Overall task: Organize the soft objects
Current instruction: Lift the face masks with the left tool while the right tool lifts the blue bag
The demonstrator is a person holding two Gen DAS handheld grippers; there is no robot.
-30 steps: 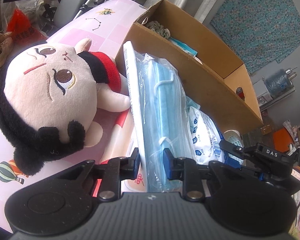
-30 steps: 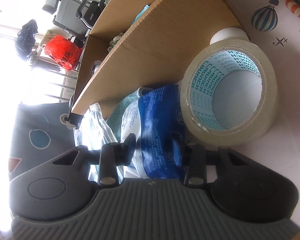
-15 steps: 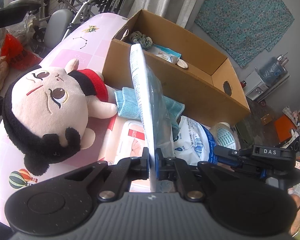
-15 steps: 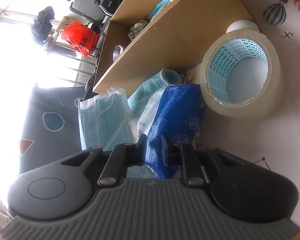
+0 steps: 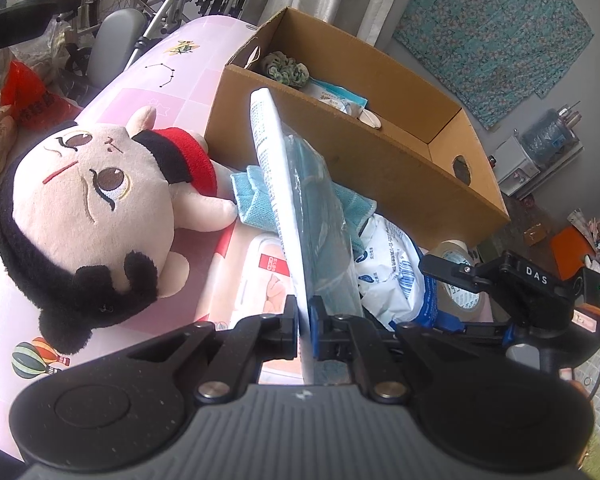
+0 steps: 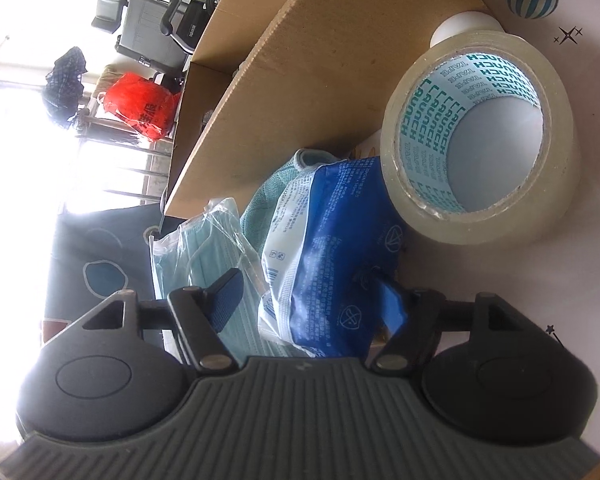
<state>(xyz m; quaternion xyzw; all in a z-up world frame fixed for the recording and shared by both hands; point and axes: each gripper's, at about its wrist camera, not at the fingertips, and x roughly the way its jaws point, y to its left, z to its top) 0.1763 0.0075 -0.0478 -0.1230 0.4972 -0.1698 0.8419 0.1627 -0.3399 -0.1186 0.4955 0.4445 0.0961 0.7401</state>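
Note:
My left gripper (image 5: 304, 322) is shut on a clear pack of blue face masks (image 5: 300, 200) and holds it on edge above the pink table (image 5: 140, 96). The mask pack also shows in the right wrist view (image 6: 208, 248). My right gripper (image 6: 314, 292) is open, its fingers on either side of a blue-and-white soft pouch (image 6: 332, 248), which also shows in the left wrist view (image 5: 392, 264). A plush doll (image 5: 96, 200) lies at the left. A teal cloth (image 5: 252, 196) lies by the cardboard box (image 5: 340, 160).
A roll of clear tape (image 6: 480, 136) stands right of the pouch on the table. A wipes pack (image 5: 268, 276) lies under the masks. The box holds a scrunchie (image 5: 284, 70) and small packets. A wheelchair (image 5: 148, 12) stands beyond the table.
My left gripper shut on the mask pack and lifted it upright. My right gripper closed on the blue pouch half a second ago and has now opened around it.

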